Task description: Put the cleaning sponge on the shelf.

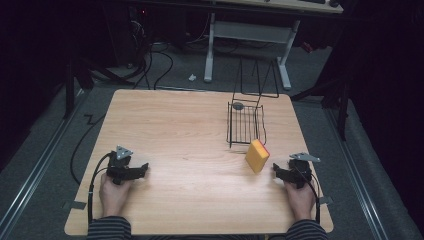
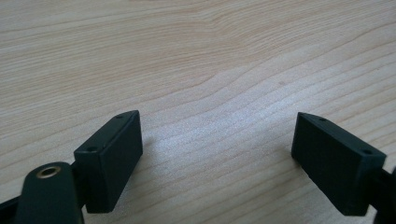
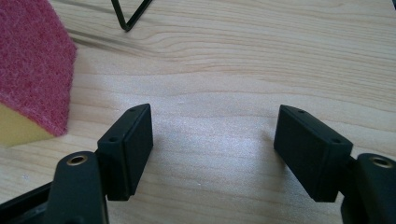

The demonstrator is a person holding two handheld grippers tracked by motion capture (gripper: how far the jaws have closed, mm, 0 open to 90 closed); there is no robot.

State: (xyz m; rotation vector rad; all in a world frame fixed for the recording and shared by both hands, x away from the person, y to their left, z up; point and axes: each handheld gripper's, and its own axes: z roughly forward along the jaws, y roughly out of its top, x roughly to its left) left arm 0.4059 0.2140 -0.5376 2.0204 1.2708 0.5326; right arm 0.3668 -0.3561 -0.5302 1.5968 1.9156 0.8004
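A yellow sponge (image 1: 257,155) with a red scouring side stands on edge on the wooden table (image 1: 190,130), just in front of a black wire rack (image 1: 245,122). My right gripper (image 1: 275,171) rests on the table right of the sponge, a short gap away, open with nothing between its jaws. In the right gripper view the sponge (image 3: 32,70) sits at the upper left, beyond my right gripper (image 3: 214,140). My left gripper (image 1: 144,169) lies near the table's front left, open and empty. The left gripper view shows my left gripper (image 2: 217,144) over bare wood.
A small grey round object (image 1: 238,105) sits at the rack's back left corner. One thin wire foot of the rack (image 3: 128,16) reaches into the right gripper view. Beyond the table stand a white desk frame (image 1: 247,37) and floor cables (image 1: 160,60).
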